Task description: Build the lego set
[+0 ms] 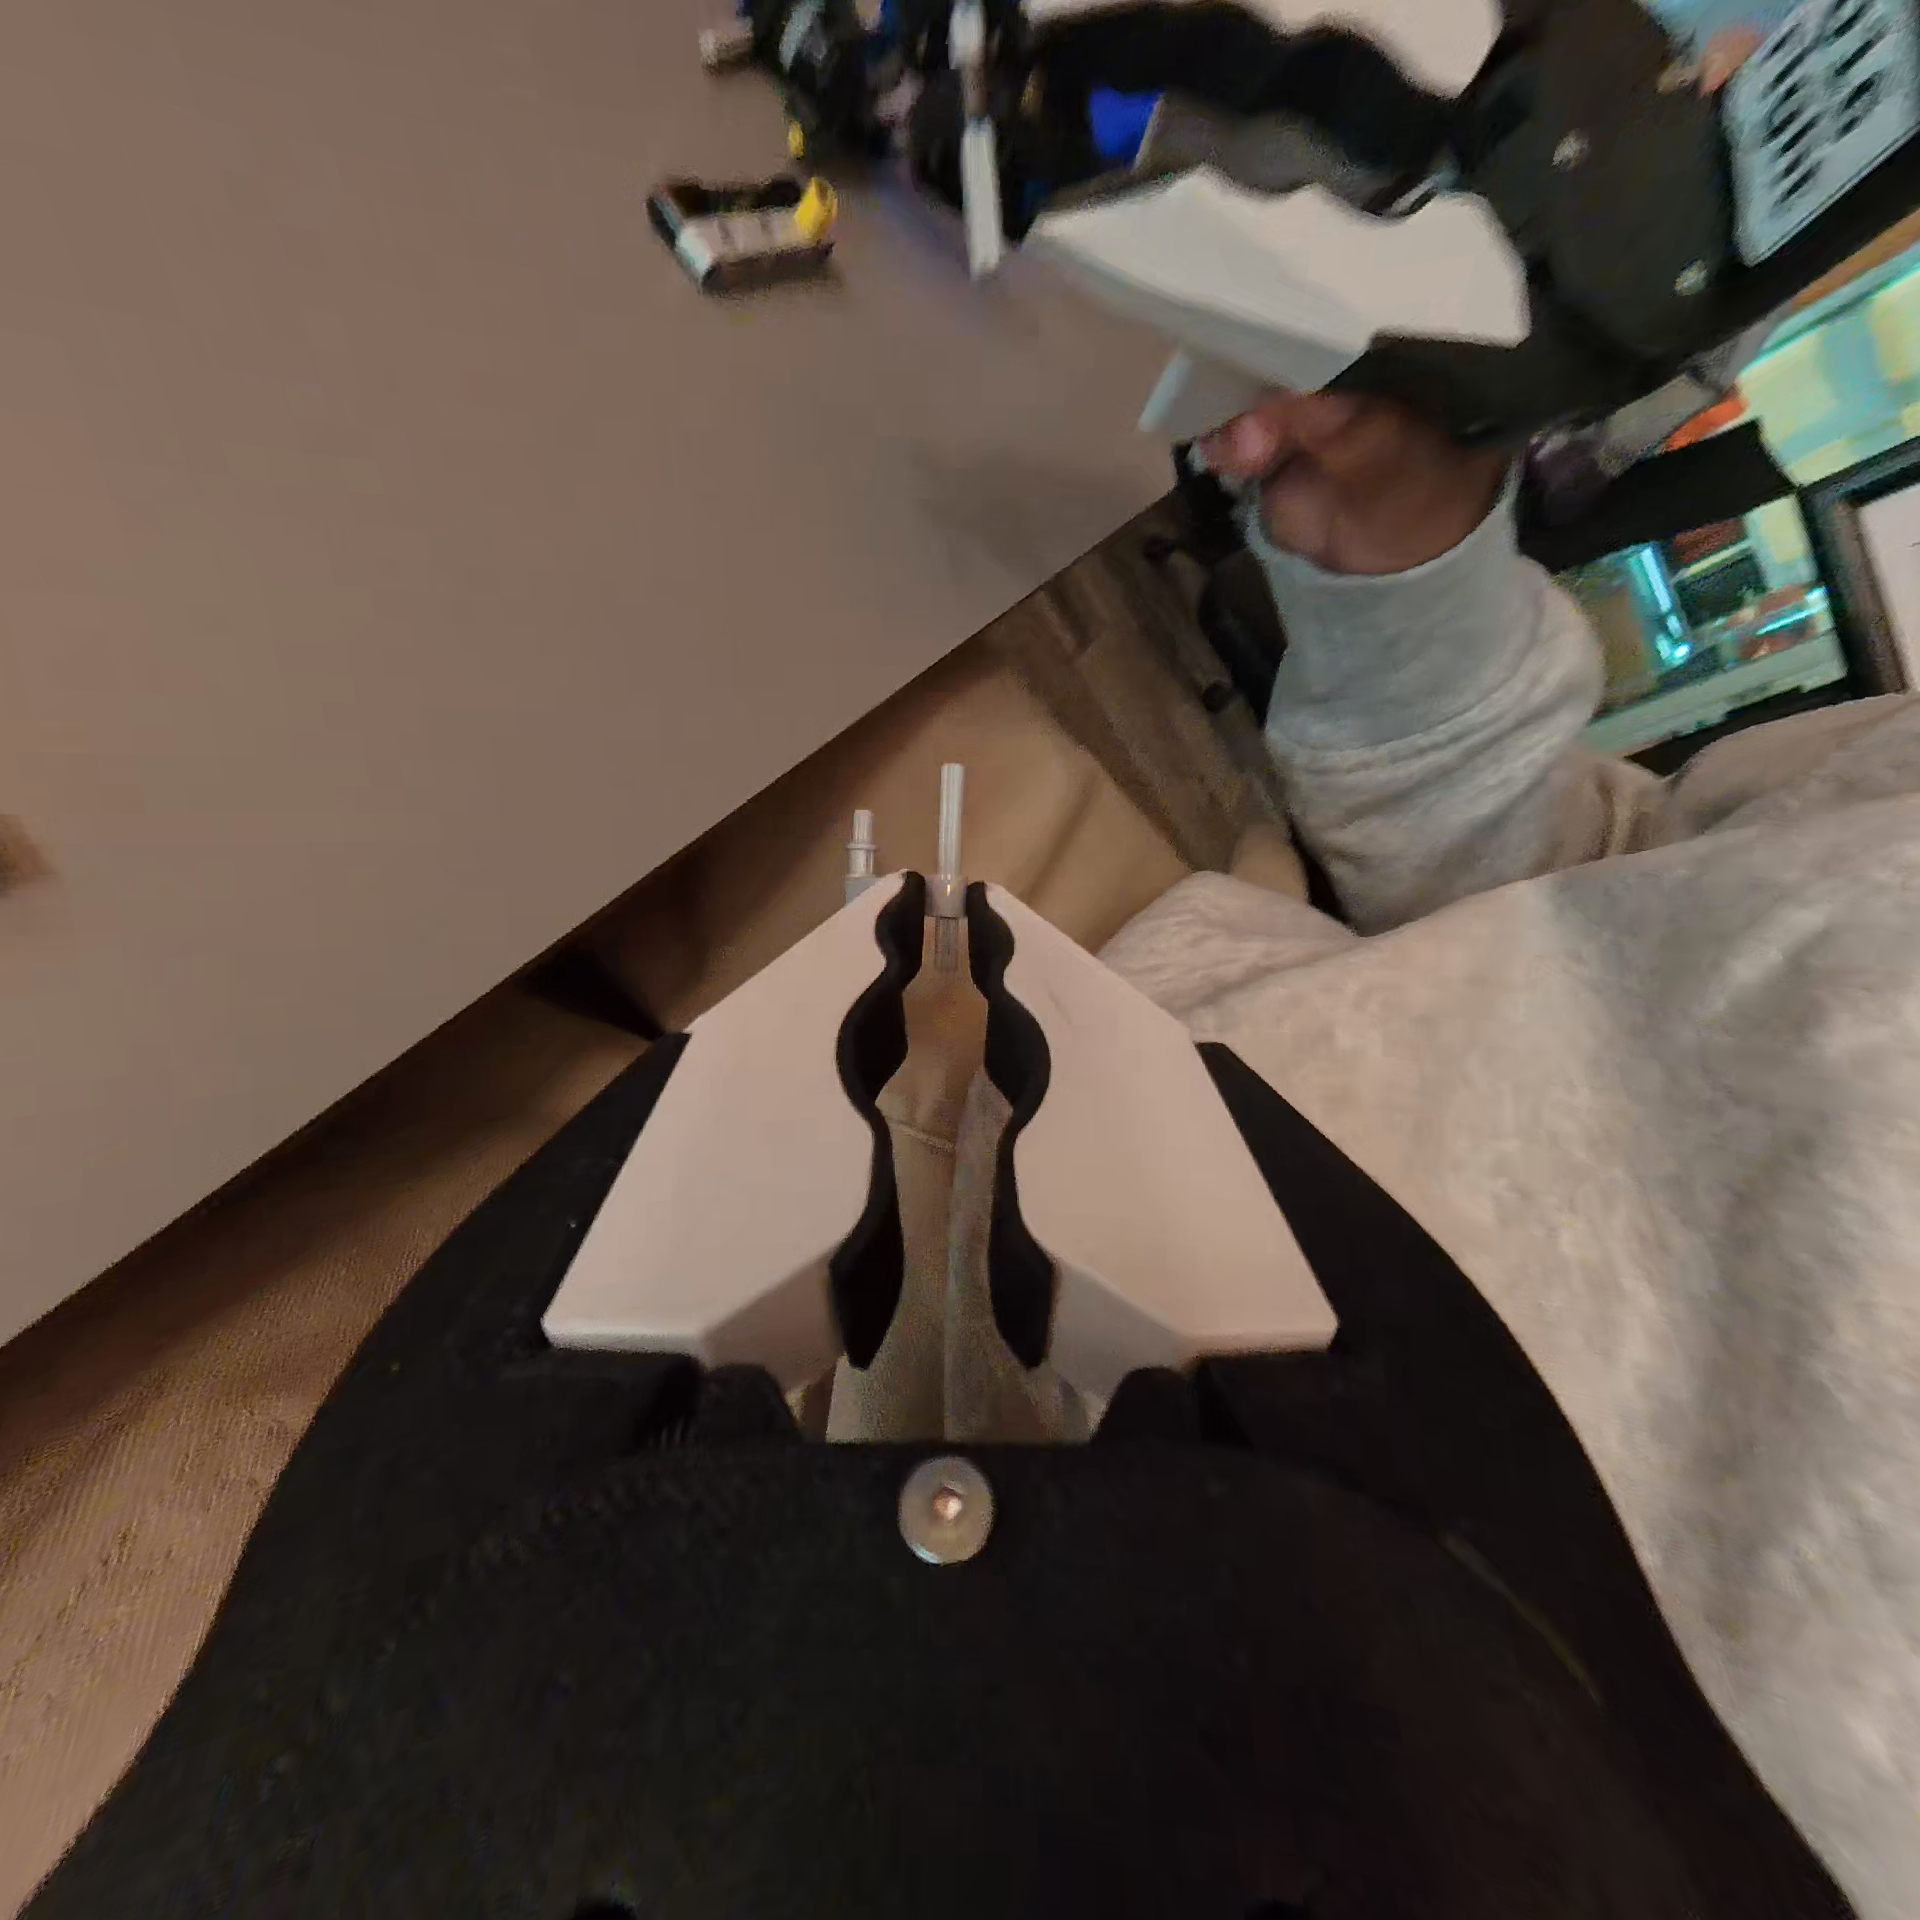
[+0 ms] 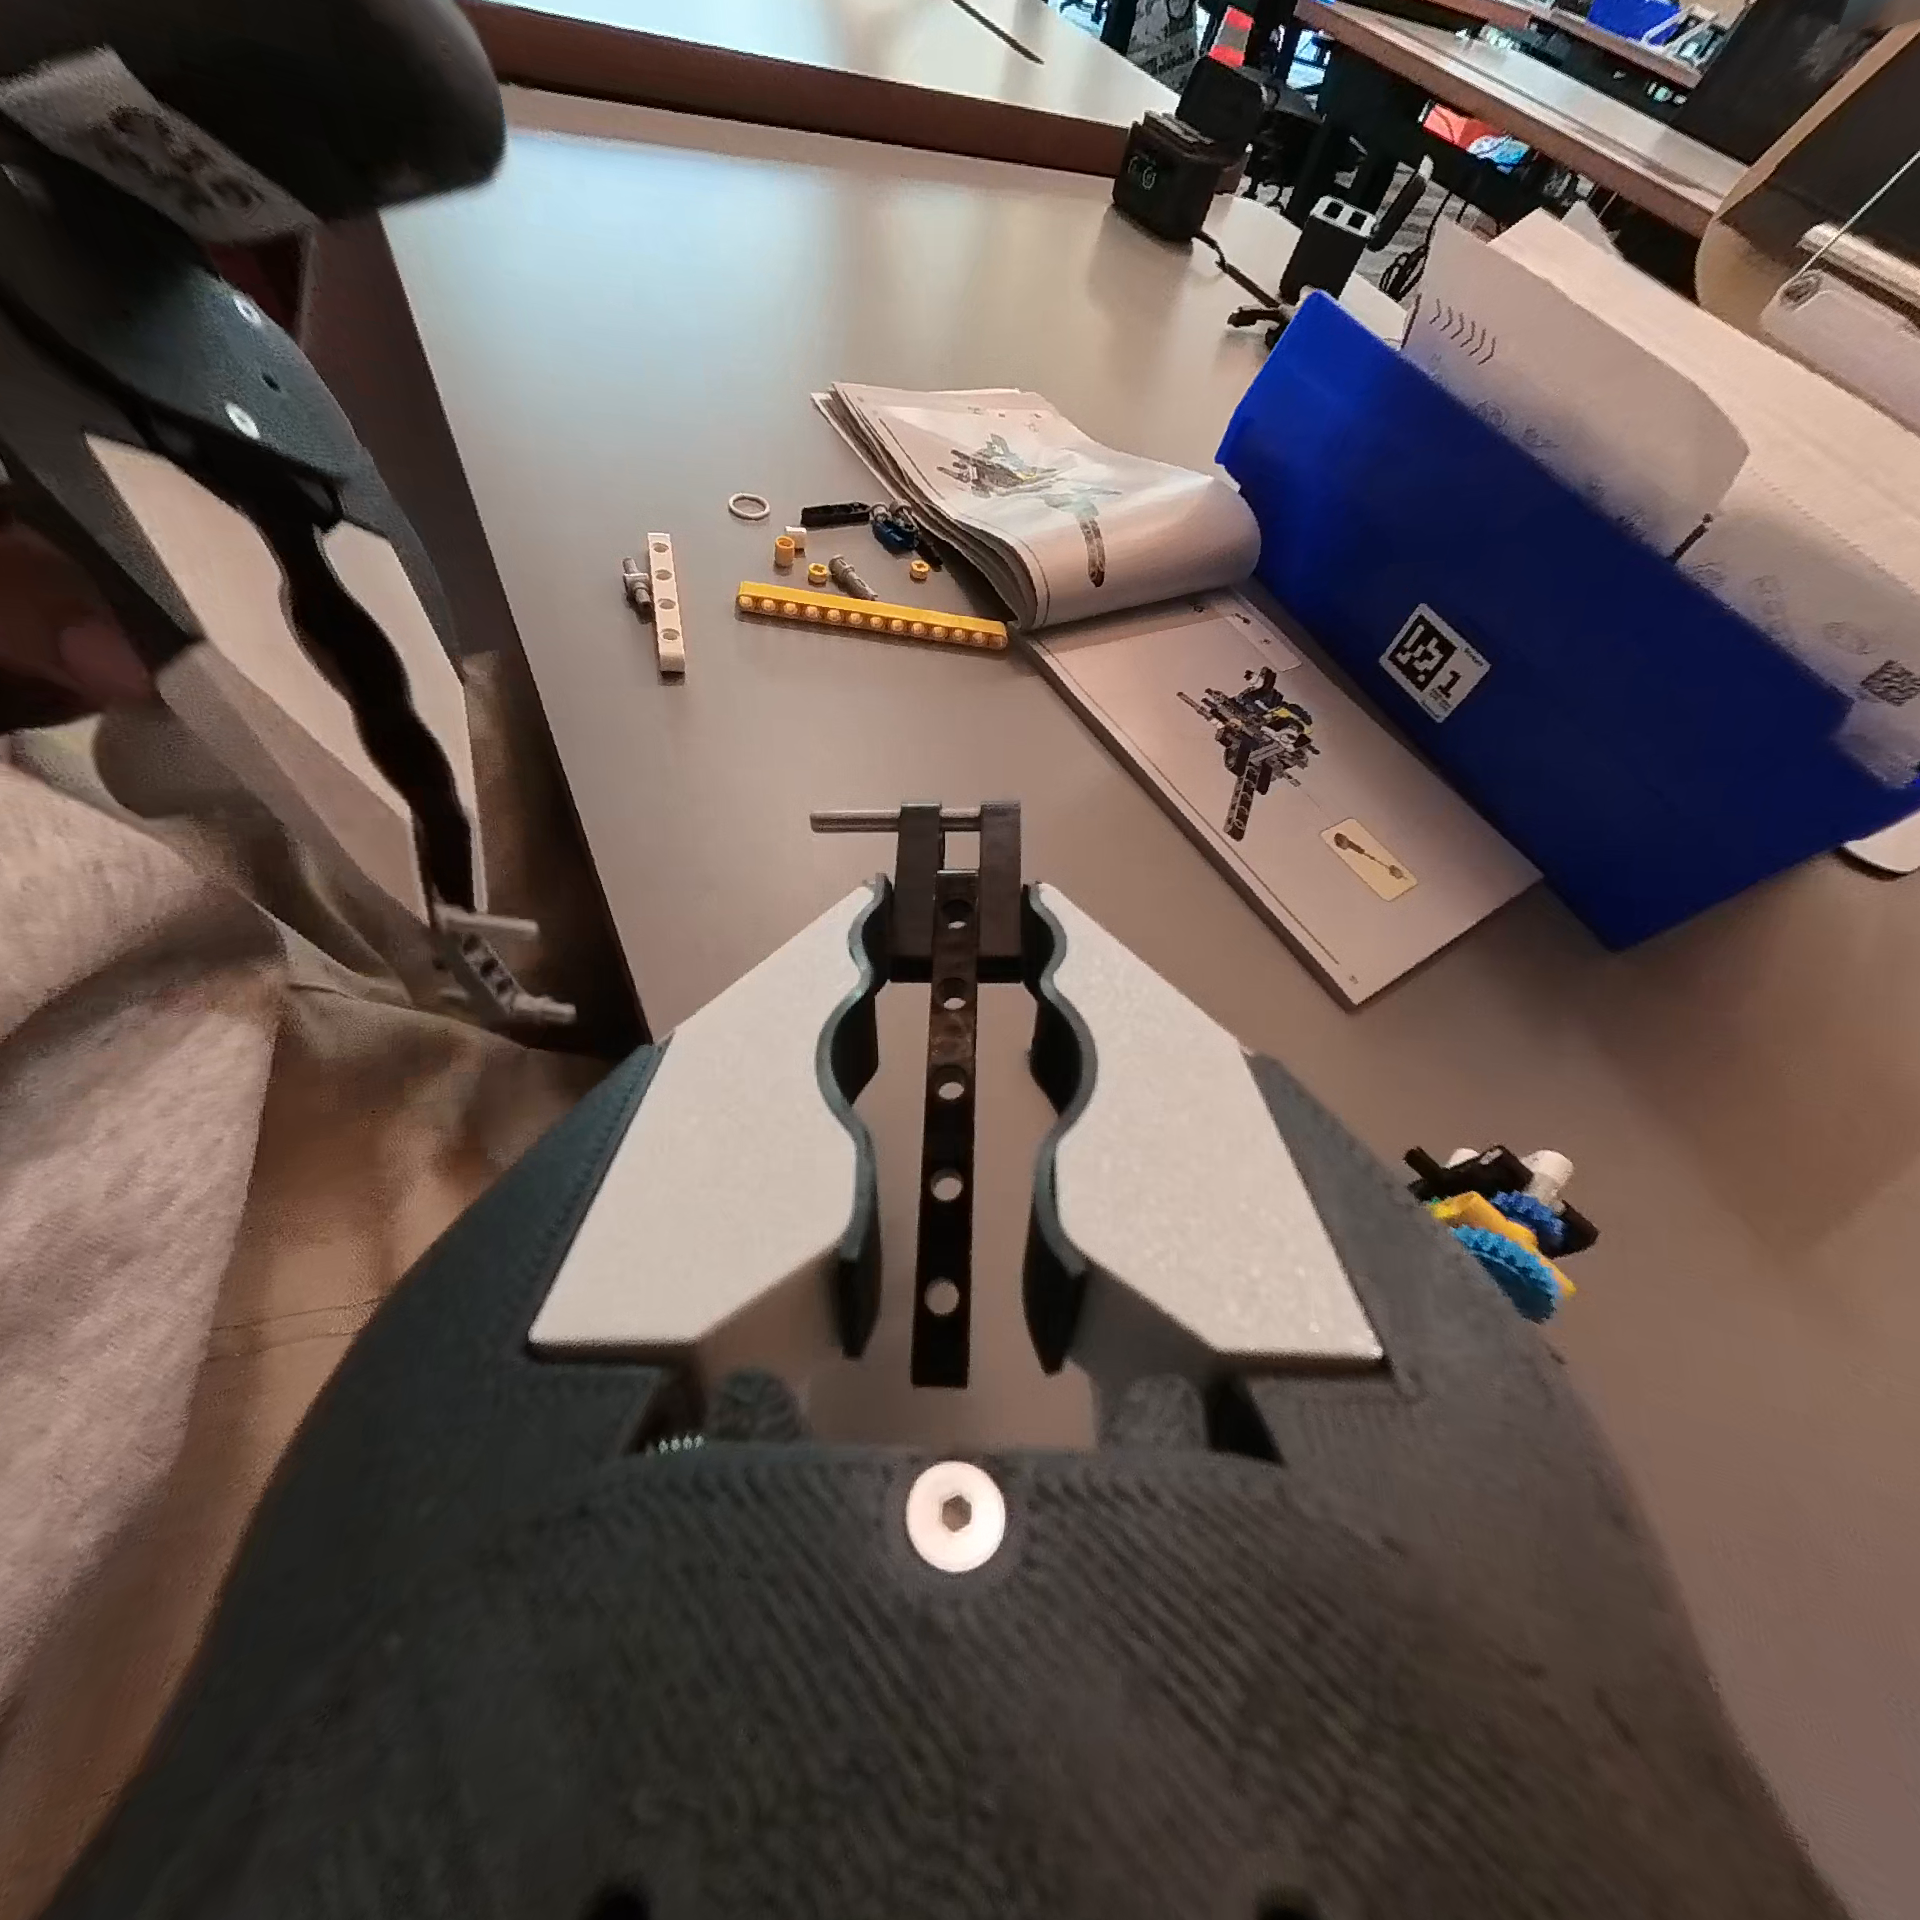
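My left gripper (image 1: 945,891) is shut on a small grey lego piece (image 1: 950,831) with thin pins sticking out past the tips. It hangs beside the table edge, over a person's lap. It also shows at the left of the right wrist view (image 2: 457,920), with the grey piece (image 2: 490,966) in it. My right gripper (image 2: 956,909) is shut on a black lego assembly (image 2: 951,1081): a long holed beam, a small frame and a grey axle (image 2: 852,821) at the top. It is held above the table (image 2: 675,312). The right gripper also shows, blurred, in the left wrist view (image 1: 1236,270).
Loose parts lie mid-table: a yellow beam (image 2: 873,619), a white beam (image 2: 665,603), a white ring (image 2: 750,506) and small pins. An open instruction booklet (image 2: 1049,499) and a blue bin (image 2: 1538,644) sit at the right. A small coloured sub-build (image 2: 1496,1216) lies beside my right gripper. The tips of one gripper are about 12 centimetres away from the tips of the other.
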The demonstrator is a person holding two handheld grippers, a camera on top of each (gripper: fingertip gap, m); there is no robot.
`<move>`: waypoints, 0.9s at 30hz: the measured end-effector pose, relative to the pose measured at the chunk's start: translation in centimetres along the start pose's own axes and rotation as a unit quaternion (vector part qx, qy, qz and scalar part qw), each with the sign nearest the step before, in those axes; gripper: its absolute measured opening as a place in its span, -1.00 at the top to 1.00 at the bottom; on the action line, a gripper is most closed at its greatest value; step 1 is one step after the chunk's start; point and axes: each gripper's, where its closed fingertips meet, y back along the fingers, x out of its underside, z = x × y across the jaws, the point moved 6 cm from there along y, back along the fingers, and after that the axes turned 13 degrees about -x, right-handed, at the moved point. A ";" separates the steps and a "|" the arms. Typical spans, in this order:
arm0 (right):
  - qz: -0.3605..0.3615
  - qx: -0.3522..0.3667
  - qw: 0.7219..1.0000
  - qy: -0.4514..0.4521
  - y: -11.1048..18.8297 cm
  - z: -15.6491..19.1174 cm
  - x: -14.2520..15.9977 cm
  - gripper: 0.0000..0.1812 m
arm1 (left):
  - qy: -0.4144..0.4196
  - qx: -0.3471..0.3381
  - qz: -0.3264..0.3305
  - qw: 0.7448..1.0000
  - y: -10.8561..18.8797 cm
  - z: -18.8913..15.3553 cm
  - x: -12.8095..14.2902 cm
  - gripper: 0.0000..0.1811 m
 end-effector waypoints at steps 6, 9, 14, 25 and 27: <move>0.027 -0.021 0.999 -0.033 -1.7 -0.2 0.9 0.74 | -0.009 0.048 -0.094 0.994 3.8 0.0 -3.3 0.96; 0.061 -0.051 0.995 -0.053 -3.5 0.1 1.7 0.74 | -0.003 0.061 -0.133 0.989 5.4 1.2 -5.0 0.96; 0.095 -0.071 0.990 -0.073 -5.4 -0.2 2.3 0.74 | 0.046 0.083 -0.168 0.981 5.9 3.7 -6.5 0.97; 0.097 -0.084 0.987 -0.098 -6.5 -1.4 2.8 0.74 | 0.103 0.157 -0.218 0.958 6.4 4.6 -5.8 0.97; 0.091 -0.087 0.987 -0.096 -6.4 -1.3 2.6 0.70 | 0.113 0.167 -0.226 0.953 6.5 4.7 -5.8 0.97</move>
